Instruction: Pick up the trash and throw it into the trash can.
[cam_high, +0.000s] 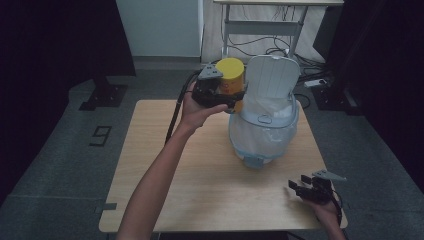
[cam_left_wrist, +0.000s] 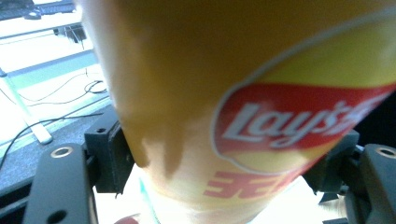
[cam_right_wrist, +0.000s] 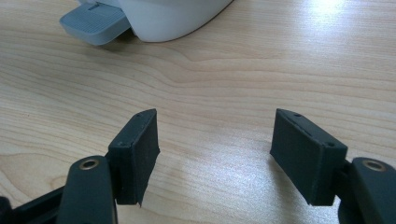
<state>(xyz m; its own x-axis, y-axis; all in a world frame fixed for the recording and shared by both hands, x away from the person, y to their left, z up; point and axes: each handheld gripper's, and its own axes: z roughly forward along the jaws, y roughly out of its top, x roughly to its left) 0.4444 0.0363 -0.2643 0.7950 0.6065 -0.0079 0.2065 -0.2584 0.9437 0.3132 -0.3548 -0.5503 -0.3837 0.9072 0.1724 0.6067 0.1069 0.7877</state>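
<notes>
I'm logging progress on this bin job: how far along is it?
Done: the bin stands lined with its lid open, and the chips can is off the table. In hand: the left hand-held gripper grips the can beside the bin's rim. Left: bringing it over the opening and releasing it. The right hand-held gripper waits open.

Yellow Lay's chip canister (cam_high: 231, 76) upright, lifted above table, just beside open white pedal bin (cam_high: 265, 120).

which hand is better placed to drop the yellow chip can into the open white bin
Left. The left gripper is shut on the yellow cylindrical chip can, beside the white lidded plastic bin. The right gripper sits open and empty at the table's near edge.
</notes>
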